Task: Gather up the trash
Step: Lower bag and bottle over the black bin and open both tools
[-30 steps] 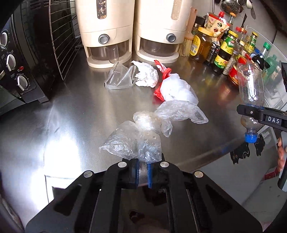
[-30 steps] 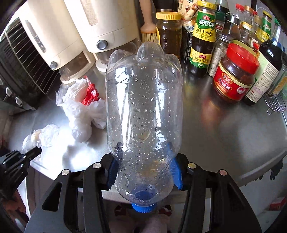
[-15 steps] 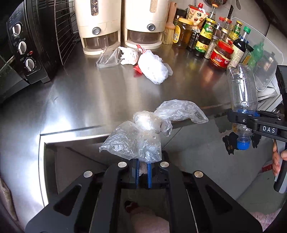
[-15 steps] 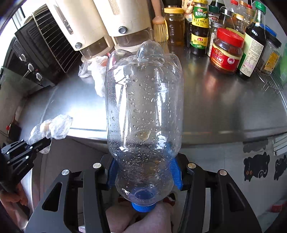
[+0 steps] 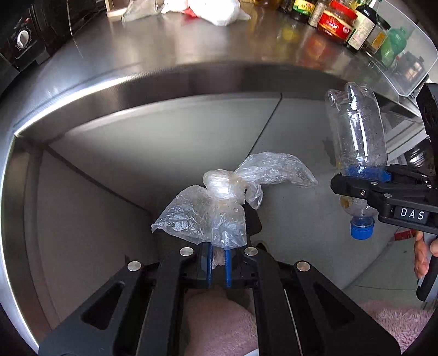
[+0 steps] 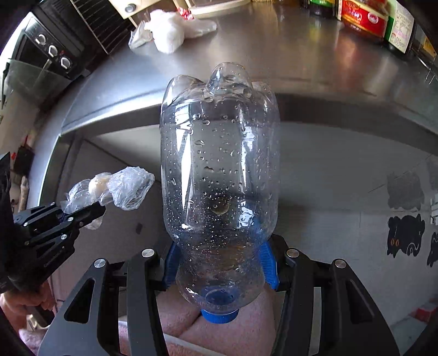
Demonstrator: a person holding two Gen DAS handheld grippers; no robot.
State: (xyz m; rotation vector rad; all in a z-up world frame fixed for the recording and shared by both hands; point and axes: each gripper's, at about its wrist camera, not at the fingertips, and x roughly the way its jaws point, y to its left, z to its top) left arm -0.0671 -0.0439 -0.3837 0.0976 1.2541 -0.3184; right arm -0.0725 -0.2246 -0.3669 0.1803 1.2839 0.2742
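Both grippers [image 5: 218, 267] [image 6: 220, 263] have dropped below the counter [image 5: 169, 46]; loads unchanged.

Item count: two hand-held grippers, left [image 5: 218, 264] and right [image 6: 220, 263]. One clear plastic bottle [image 6: 219, 175] with one blue cap [image 6: 219, 316]. One crumpled clear plastic bag [image 5: 219, 202] in the left unit. On the worktop [image 5: 191, 46]: one pile of white and clear wrappers [image 6: 169, 30] (individual pieces not separable), one red-lidded jar [image 5: 338, 22], three oven knobs [image 6: 52, 50].
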